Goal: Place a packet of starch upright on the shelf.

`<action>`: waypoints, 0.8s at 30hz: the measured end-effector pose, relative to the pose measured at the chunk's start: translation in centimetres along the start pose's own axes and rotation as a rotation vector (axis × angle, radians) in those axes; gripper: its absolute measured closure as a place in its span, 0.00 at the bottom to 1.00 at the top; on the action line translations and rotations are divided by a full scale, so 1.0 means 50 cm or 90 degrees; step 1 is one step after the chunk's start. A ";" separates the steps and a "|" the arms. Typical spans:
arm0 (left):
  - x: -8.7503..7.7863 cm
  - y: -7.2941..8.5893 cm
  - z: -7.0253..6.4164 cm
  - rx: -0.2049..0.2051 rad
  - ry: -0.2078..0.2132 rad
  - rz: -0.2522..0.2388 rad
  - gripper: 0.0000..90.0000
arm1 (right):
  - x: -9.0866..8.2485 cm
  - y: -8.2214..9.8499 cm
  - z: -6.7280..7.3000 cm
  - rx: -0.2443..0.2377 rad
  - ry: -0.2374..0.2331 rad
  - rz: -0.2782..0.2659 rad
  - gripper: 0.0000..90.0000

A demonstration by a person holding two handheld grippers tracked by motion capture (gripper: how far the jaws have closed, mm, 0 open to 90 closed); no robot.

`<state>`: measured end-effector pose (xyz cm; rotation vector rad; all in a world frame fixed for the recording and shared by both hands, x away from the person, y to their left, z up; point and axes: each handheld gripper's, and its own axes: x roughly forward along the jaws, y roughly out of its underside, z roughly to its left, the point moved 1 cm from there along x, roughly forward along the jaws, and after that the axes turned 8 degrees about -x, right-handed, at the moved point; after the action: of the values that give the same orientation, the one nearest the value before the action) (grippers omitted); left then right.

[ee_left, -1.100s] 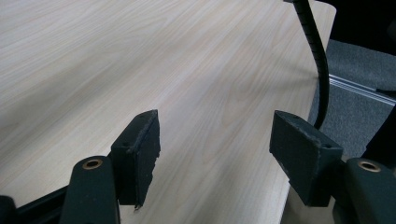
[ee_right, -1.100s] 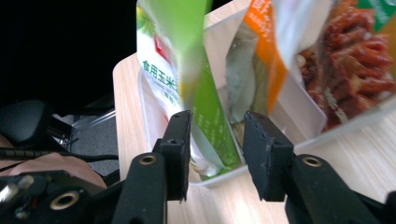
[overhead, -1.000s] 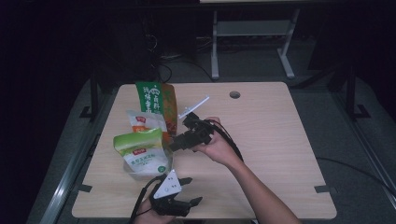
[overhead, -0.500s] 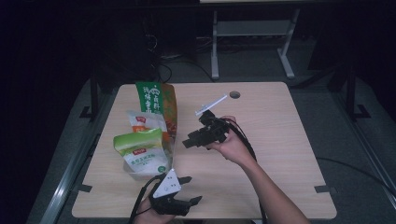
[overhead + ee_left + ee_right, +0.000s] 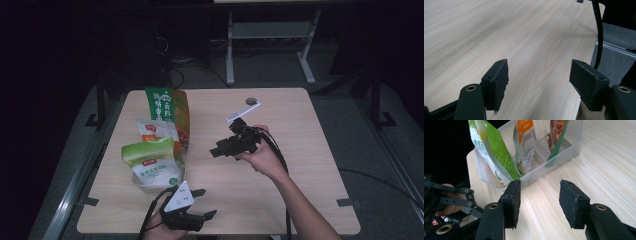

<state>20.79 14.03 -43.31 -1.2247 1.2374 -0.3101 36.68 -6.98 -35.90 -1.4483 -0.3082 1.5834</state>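
Observation:
A clear plastic bin [image 5: 564, 152] stands at the table's left with three food bags upright in it: a tall dark-green one [image 5: 162, 107], a white and orange one [image 5: 155, 130] and a light-green one [image 5: 150, 160]. My right gripper [image 5: 218, 149] hovers near the middle of the table, a hand's width right of the bin, pointing at it. Its jaws have just been opening and nothing is between them [image 5: 539, 202]. My left gripper [image 5: 206, 203] rests at the near edge, open and empty [image 5: 539, 87], facing bare wood.
The wooden table [image 5: 300, 175] has a round cable hole [image 5: 251, 101] at the back. A black cable [image 5: 599, 32] hangs past the table's edge. Beyond the table are a dark floor and a metal desk frame [image 5: 270, 35].
My right gripper has drawn away from the bags to the right, toward the table's middle, and its jaws stand wider. The left gripper has stayed put.

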 end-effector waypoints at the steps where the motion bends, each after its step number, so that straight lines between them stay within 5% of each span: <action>1: 0.000 0.000 0.000 -0.001 0.000 0.000 0.34 | -0.004 0.003 -0.002 0.000 0.003 -0.002 0.57; 24: -0.003 -0.002 0.002 -0.001 -0.004 -0.005 0.34 | -0.062 0.072 -0.035 0.040 0.040 -0.004 0.53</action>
<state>20.84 14.17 -43.16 -1.2306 1.2277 -0.3108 36.17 -11.92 -36.97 -1.4450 -0.2247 1.5258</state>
